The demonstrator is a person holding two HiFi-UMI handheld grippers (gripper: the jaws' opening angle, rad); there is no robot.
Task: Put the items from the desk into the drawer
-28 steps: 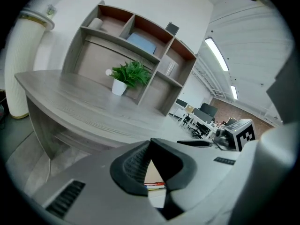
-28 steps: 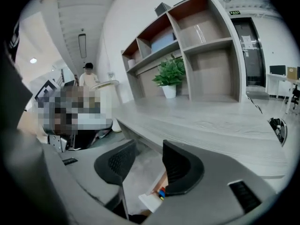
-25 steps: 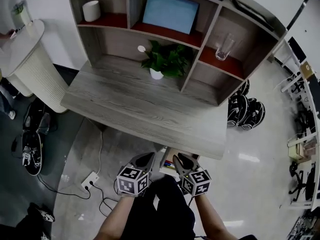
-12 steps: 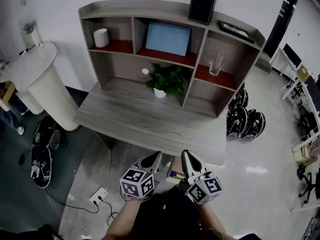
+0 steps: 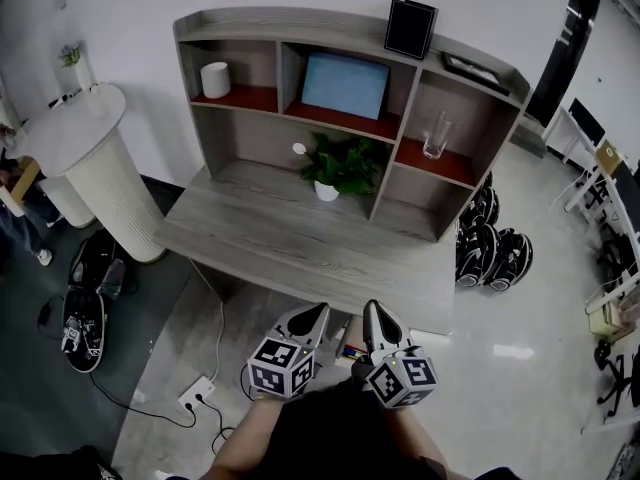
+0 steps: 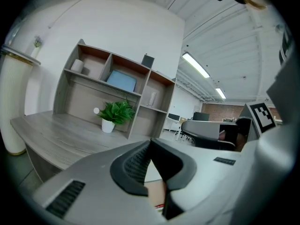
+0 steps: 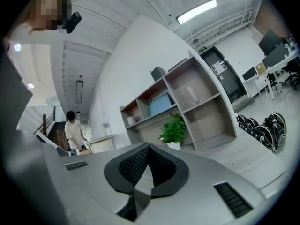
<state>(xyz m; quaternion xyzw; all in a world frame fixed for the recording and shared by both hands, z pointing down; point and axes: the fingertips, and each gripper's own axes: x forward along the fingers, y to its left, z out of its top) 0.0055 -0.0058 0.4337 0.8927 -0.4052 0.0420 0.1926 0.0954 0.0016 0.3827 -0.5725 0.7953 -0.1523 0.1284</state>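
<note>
The grey wooden desk (image 5: 300,240) carries a hutch with a potted plant (image 5: 340,166) at its foot. Under the desk's front edge, an open drawer (image 5: 347,351) shows a sliver of coloured items between my two grippers. My left gripper (image 5: 316,315) and right gripper (image 5: 371,313) hover side by side just in front of that edge, pointing at the desk. The left gripper view has the jaws closed at the tips (image 6: 150,142), with nothing held. In the right gripper view the jaws (image 7: 148,146) likewise meet, empty.
The hutch holds a white cylinder (image 5: 215,79), a blue screen (image 5: 345,83), a glass (image 5: 436,133) and a black frame (image 5: 411,27) on top. A round white table (image 5: 75,133) stands left, black helmets (image 5: 495,243) right. A power strip (image 5: 197,392) with cables lies on the floor.
The head view has lifted and pulled back, so the whole hutch now shows. Both grippers stay shut and side by side at the desk's front edge.
</note>
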